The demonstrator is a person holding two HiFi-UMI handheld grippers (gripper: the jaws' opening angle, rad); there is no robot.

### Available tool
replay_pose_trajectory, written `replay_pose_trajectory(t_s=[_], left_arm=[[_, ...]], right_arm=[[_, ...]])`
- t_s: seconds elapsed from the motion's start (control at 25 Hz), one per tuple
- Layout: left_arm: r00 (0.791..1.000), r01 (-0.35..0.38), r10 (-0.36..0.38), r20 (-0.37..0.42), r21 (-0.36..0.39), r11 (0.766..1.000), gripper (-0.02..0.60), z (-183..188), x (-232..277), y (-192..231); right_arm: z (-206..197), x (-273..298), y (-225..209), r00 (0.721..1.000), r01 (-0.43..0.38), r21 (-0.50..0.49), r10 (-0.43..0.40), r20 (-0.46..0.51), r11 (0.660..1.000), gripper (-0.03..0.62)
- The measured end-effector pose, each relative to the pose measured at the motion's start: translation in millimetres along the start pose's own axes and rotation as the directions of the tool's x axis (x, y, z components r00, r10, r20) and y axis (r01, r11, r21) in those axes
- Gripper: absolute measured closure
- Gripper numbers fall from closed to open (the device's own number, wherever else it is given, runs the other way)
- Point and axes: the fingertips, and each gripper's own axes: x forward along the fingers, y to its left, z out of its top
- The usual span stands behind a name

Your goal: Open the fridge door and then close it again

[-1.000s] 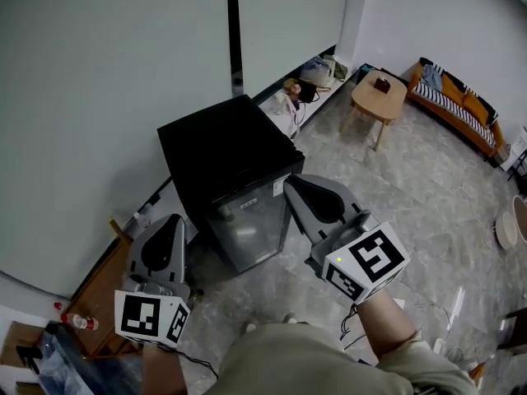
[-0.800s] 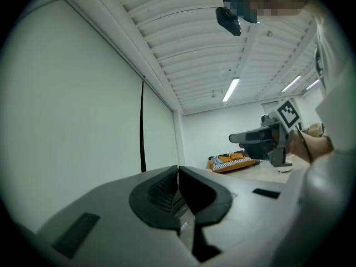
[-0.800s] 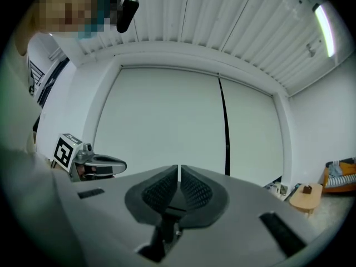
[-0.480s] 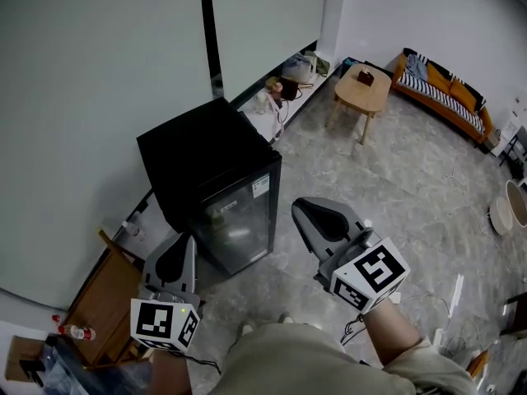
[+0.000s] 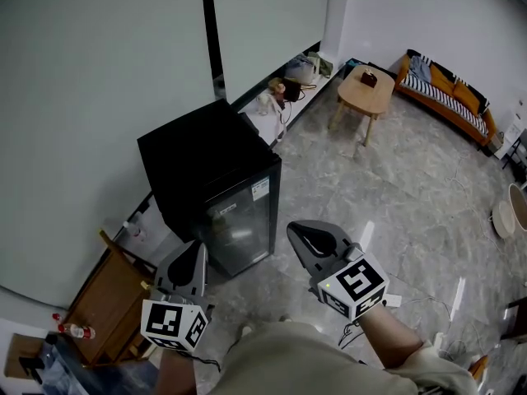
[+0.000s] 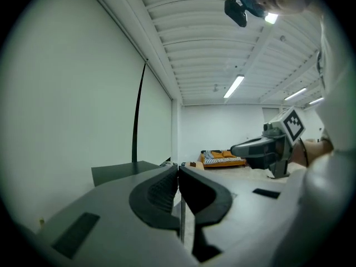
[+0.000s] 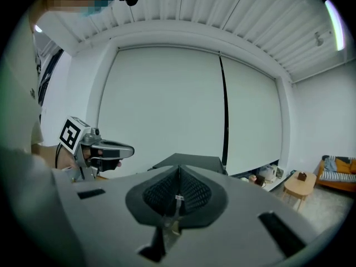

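Note:
A small black fridge (image 5: 202, 159) stands against the white wall, its glass-fronted door (image 5: 240, 225) closed. My left gripper (image 5: 198, 250) hovers just in front of the door's lower left corner, its jaws shut and empty. To the right of the door my right gripper (image 5: 297, 232) hangs over the floor, also shut on nothing and clear of the fridge. In the left gripper view the shut jaws (image 6: 178, 169) point past the fridge top (image 6: 119, 171), with the right gripper (image 6: 261, 148) alongside. The right gripper view shows its closed jaws (image 7: 178, 172) below the fridge top (image 7: 194, 161).
A wooden stand (image 5: 103, 299) sits left of the fridge, with a bottle (image 5: 74, 332) near it. Bags and clutter (image 5: 288, 85) lie along the wall behind. A round wooden table (image 5: 368, 91) and an orange sofa (image 5: 449, 97) stand further back on the marble floor.
Both grippers have dropped lower and drawn back toward me; the right one has left the door's upper corner. The fridge door stays closed.

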Motion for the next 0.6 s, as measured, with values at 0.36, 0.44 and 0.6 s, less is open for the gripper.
replay_pose_trajectory(t_s=[0.36,0.44,0.6], left_arm=[[1.0,-0.013,0.013,-0.023,0.02,1.0,0.572,-7,7,7],[1.0,-0.018,0.019,-0.022,0.028,0.999,0.572,-4,7,10],[0.999,-0.023,0.023,-0.022,0.027,0.999,0.572,-3,4,15]], right_arm=[[-14,6,-5,0.999,0.016,0.003,-0.016,-0.029,1.0,0.595],[-14,8,-6,0.999,0.017,0.005,-0.017,-0.029,1.0,0.595],[-12,12,-5,1.0,0.018,0.013,-0.018,-0.021,1.0,0.595]])
